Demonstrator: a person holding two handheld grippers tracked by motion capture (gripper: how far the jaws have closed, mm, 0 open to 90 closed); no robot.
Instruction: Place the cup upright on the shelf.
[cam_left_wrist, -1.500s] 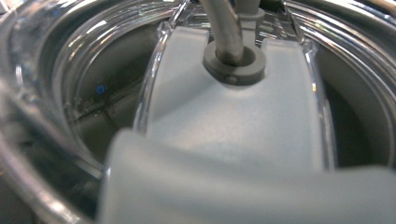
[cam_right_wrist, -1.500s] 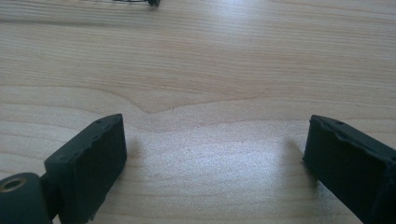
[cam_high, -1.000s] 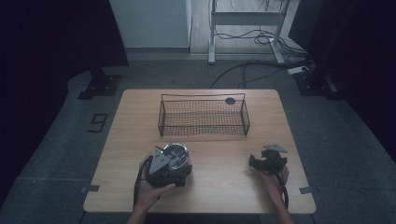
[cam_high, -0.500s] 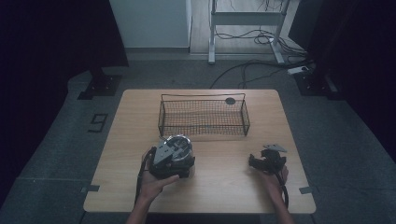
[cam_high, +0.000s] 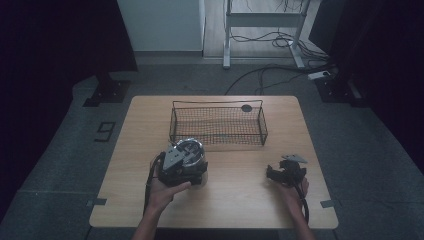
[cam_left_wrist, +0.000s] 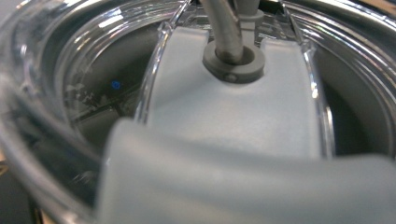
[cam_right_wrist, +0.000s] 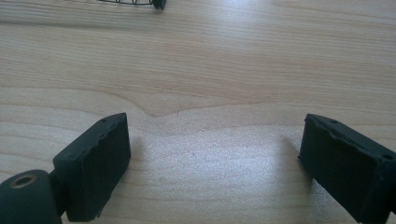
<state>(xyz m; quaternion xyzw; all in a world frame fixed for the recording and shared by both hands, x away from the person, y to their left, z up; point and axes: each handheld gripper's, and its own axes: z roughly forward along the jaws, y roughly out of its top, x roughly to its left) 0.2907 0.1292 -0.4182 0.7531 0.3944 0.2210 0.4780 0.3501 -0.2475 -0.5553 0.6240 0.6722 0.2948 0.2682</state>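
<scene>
High view: your left gripper (cam_high: 184, 161) sits on the near-left part of the wooden table (cam_high: 235, 200), with your left hand (cam_high: 165, 187) behind it. A clear round container with a grey lid (cam_high: 190, 150) is right at its front end, just short of the wire basket (cam_high: 218, 125). The basket lies with its long axis across the table, left to right, and stands in the far half. A small dark disc (cam_high: 246, 108) rests on the table at the basket's far right corner. Your right gripper (cam_high: 286, 172) is at the near right, well apart from the container, and points roughly toward the basket side. Your right hand (cam_high: 295, 192) holds it from behind. From up here you cannot tell how the left jaws stand.

Left gripper view: the container fills the lens, very close and blurred. You look down on its grey lid (cam_left_wrist: 233, 112) inside a clear ribbed rim (cam_left_wrist: 42, 84). A grey post (cam_left_wrist: 226, 25) rises from a round collar at the lid's far end. The black jaws are hidden behind it, so their grip cannot be told.

Right gripper view: both jaws stand wide apart with bare wood grain between them, holding nothing. They hang low over the table. A corner of the basket (cam_right_wrist: 156, 3) shows at the top edge.
</scene>
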